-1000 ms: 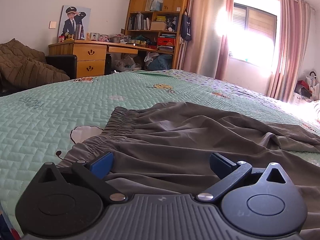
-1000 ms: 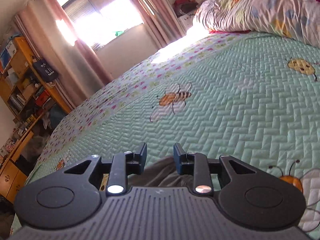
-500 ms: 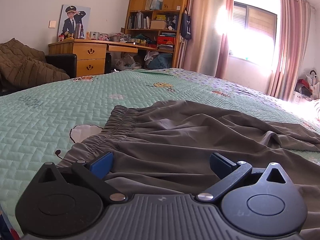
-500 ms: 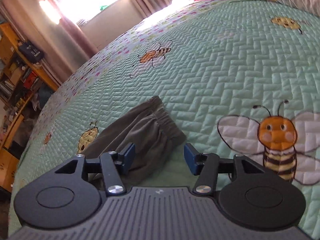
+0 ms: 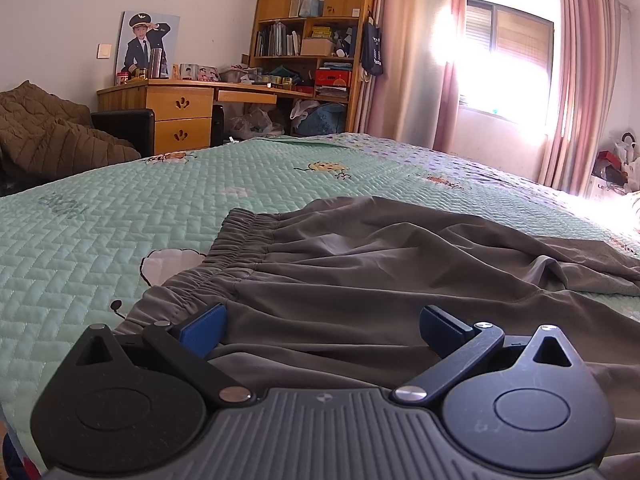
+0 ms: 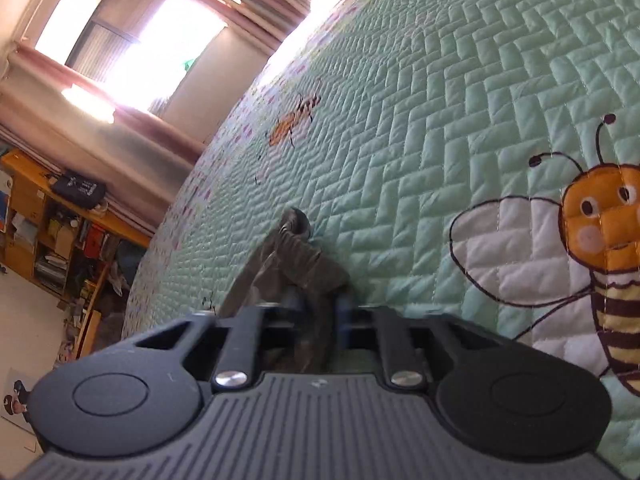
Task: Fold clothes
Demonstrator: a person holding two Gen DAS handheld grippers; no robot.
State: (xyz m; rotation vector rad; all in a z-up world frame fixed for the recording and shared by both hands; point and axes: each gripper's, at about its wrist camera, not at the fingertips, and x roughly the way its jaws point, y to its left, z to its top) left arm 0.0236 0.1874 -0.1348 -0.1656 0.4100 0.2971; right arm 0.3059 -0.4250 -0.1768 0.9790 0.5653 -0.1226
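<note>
Left wrist view first: the left gripper sits low over a pair of grey trousers laid out on the bed, and its two blue-padded fingers are spread wide apart with nothing pinched between them. The cloth lies under and between the fingers, but the pads aren't pressing on it. The elastic waistband is bunched up just ahead and a bit to the left, and the legs run off toward the right of the picture, pretty rumpled. The bed has a mint green quilted cover with little bee cartoons. Behind it there's a wooden desk with drawers, a cluttered bookshelf, pink curtains and a really bright window.

Right wrist view: this one's tilted a lot. The right gripper is squeezed together on a fold of the same grey trousers, near an elasticated cuff end that pokes up just past the fingertips. The fabric is bunched right between the pads. It's resting on the green bed cover, with a big embroidered bee off to the right, well apart from the cloth. The window and shelf show at the upper left.
</note>
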